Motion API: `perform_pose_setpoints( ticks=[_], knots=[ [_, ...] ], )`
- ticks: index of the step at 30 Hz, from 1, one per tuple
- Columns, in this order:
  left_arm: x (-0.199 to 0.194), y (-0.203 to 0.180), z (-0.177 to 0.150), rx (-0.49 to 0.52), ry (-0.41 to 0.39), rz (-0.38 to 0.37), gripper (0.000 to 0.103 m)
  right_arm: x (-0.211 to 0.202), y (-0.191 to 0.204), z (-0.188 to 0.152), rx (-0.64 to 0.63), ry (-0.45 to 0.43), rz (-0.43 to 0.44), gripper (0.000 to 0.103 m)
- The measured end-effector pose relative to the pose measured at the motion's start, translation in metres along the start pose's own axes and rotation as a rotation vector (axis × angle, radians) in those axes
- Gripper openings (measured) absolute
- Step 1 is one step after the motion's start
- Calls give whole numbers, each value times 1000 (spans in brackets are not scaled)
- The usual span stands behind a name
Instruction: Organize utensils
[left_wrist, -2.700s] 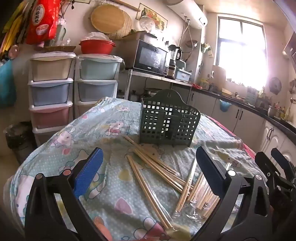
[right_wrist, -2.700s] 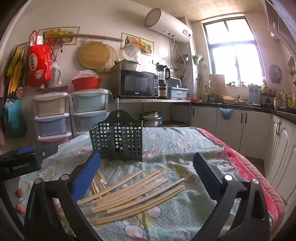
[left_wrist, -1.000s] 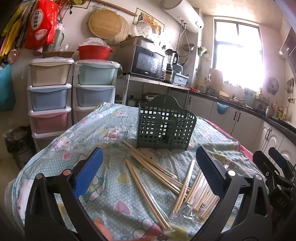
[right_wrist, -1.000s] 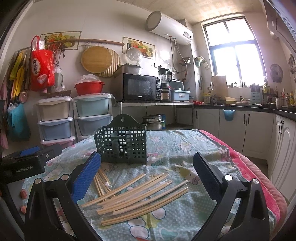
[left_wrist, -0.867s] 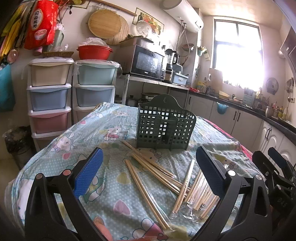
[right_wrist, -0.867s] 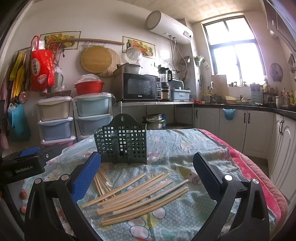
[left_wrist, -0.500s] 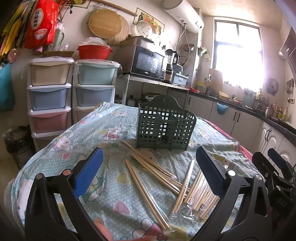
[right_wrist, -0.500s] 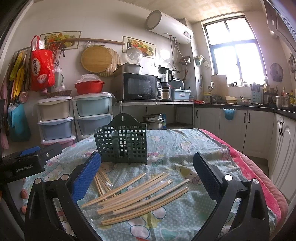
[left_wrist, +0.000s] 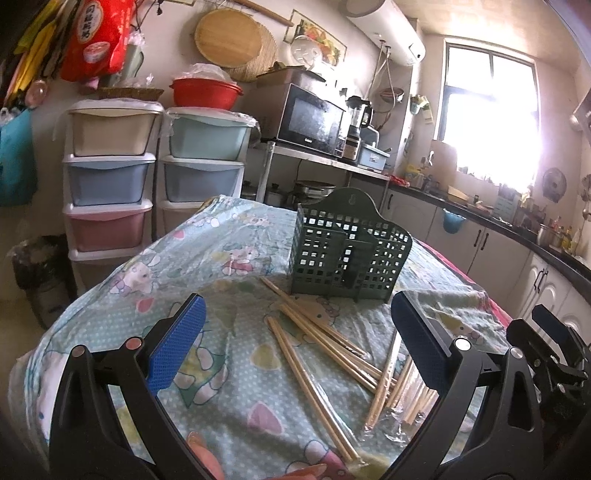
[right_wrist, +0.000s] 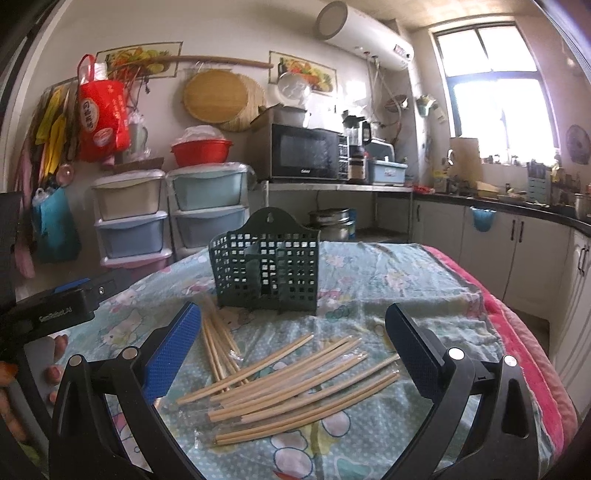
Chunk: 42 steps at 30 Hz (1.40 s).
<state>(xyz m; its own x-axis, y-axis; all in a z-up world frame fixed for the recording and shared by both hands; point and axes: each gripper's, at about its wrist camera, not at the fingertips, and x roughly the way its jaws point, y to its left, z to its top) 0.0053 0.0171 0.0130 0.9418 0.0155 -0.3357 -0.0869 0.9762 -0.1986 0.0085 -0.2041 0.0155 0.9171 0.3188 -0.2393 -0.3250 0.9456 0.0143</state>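
A dark green lattice utensil basket stands upright on the cloth-covered table; it also shows in the right wrist view. Several wooden chopsticks in clear wrappers lie scattered in front of it, and they show in the right wrist view. My left gripper is open and empty, above the near chopsticks. My right gripper is open and empty, above the chopstick pile. The right gripper shows at the right edge of the left view; the left gripper shows at the left of the right view.
Stacked plastic drawers stand beyond the table's far left. A microwave sits on a metal shelf behind. Kitchen cabinets and a counter run along the right. A red blanket edge hangs at the table's right side.
Both grippers have held nearly still over the last second. Since 2.7 s ago both views have shifted slightly; the basket and the chopsticks lie where they were.
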Motion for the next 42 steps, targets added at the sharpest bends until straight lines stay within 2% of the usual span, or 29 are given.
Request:
perform_pose_setpoints(
  ticks=[9, 19, 24, 32, 38, 41, 42],
  knots=[
    [11, 12, 8, -14, 38, -2, 93, 20, -3, 14, 19, 82, 86, 97],
    [39, 21, 28, -19, 122, -28, 93, 50, -12, 33, 46, 171, 134, 97],
    [56, 22, 40, -41, 149, -64, 93, 65, -18, 39, 50, 203, 145, 97],
    [82, 18, 68, -28, 160, -12, 93, 88, -35, 53, 91, 232, 116, 97],
    [109, 19, 82, 0, 199, -13, 93, 118, -50, 55, 146, 315, 114, 96],
    [129, 22, 81, 6, 244, -6, 93, 136, -54, 49, 161, 377, 124, 90],
    [137, 25, 80, 8, 269, 2, 93, 143, -54, 46, 164, 403, 127, 82]
  ],
)
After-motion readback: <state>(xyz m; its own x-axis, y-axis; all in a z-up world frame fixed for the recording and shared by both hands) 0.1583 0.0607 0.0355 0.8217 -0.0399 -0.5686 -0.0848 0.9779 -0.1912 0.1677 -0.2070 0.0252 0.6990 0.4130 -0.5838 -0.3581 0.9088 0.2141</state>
